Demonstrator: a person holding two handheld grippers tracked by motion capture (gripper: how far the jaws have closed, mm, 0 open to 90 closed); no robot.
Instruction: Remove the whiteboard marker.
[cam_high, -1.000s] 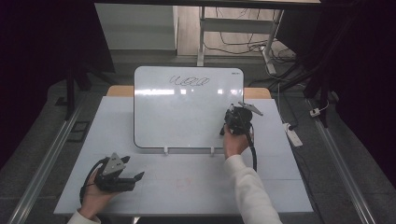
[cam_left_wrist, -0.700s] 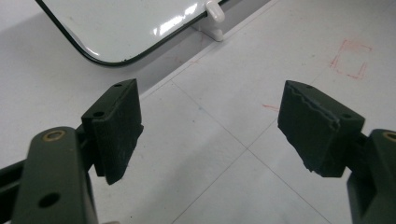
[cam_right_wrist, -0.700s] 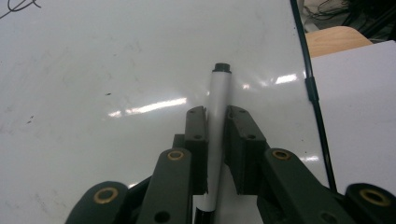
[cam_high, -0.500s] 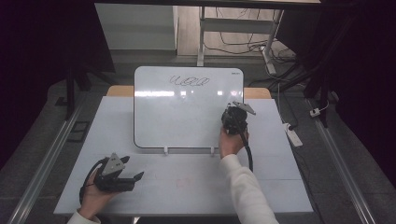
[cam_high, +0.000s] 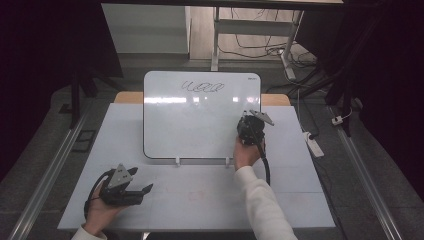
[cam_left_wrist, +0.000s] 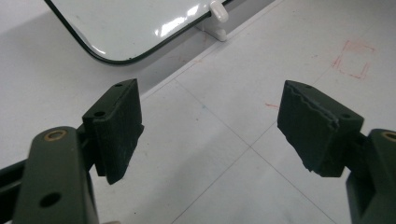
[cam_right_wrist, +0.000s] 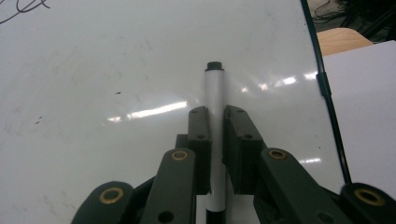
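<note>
Right gripper (cam_right_wrist: 215, 121) is clamped on a white cylindrical marker with a black tip (cam_right_wrist: 215, 88), held against the glossy white whiteboard (cam_high: 200, 125), right of centre. One black scribble (cam_high: 202, 88) sits near the top edge, so writing looks partly done or wiping is pending. Left gripper (cam_left_wrist: 210, 130) rests on the white table (cam_high: 200, 200), jaws wide apart and empty.

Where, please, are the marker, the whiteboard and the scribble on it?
marker (cam_right_wrist: 215, 100): right gripper view, on its white barrel above the jaws.
whiteboard (cam_high: 200, 125): high view, on its bare white face.
scribble (cam_high: 202, 88): high view, on the black loops near the top edge.
</note>
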